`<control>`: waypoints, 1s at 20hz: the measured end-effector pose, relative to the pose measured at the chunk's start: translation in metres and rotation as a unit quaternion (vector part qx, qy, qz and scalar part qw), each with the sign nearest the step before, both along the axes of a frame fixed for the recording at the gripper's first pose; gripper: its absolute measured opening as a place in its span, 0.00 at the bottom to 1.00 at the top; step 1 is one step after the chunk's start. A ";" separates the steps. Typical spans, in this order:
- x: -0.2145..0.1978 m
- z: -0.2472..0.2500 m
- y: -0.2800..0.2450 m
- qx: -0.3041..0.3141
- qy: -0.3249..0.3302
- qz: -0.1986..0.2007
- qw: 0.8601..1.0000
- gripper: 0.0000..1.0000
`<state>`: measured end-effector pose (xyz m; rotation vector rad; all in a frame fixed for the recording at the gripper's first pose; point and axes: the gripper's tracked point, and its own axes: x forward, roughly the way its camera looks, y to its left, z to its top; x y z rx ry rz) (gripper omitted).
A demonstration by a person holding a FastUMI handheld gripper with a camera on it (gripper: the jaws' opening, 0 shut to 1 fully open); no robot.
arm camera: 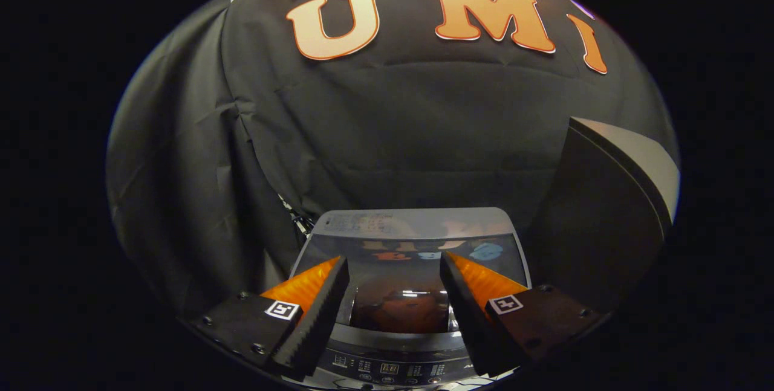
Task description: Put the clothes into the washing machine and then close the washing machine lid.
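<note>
The gripper [393, 270] hangs above the washing machine [411, 222], fingers spread wide and holding nothing. Beyond and between the fingers lies the lid [417, 264] — it appears to be down, its glossy pane mirroring the booth wall. Something reddish shows through the pane, possibly the clothes [402, 312], though this cannot be confirmed. The control panel [387, 369] sits just below the fingers. Judgement: the task looks at or near its end — next, verify the lid is fully seated.

We see the washing machine lid [411, 270] glossy like glass, its surround smooth plastic, the cloth wall [387, 137] matt and creased.
</note>
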<state>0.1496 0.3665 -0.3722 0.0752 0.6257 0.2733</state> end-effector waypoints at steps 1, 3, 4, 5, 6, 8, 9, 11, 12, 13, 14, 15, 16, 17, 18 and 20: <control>0.000 0.007 -0.002 0.000 -0.005 0.001 1.000 0.98; -0.001 0.021 -0.004 0.004 -0.015 0.002 1.000 0.98; -0.003 0.029 -0.007 0.007 -0.021 0.001 1.000 0.98; -0.005 0.036 -0.008 0.010 -0.026 -0.001 1.000 0.98; -0.007 0.045 -0.010 0.016 -0.027 -0.002 1.000 0.98; -0.009 0.067 -0.011 0.029 -0.038 -0.002 0.999 0.98; -0.009 0.078 -0.014 0.029 -0.046 -0.002 0.999 0.98; -0.013 0.103 -0.021 0.027 -0.064 -0.002 0.998 0.98; -0.017 0.120 -0.026 0.028 -0.079 0.000 0.996 0.98; -0.019 0.139 -0.032 0.030 -0.097 0.000 0.995 0.98; -0.024 0.158 -0.039 0.032 -0.113 0.001 0.993 0.98; -0.028 0.176 -0.049 0.032 -0.129 -0.002 0.991 0.98; -0.033 0.196 -0.058 0.034 -0.146 -0.003 0.989 0.98; -0.038 0.213 -0.069 0.035 -0.160 -0.006 0.986 0.98; -0.039 0.230 -0.083 0.035 -0.173 -0.011 0.984 0.98; -0.045 0.263 -0.118 0.035 -0.200 -0.026 0.979 0.98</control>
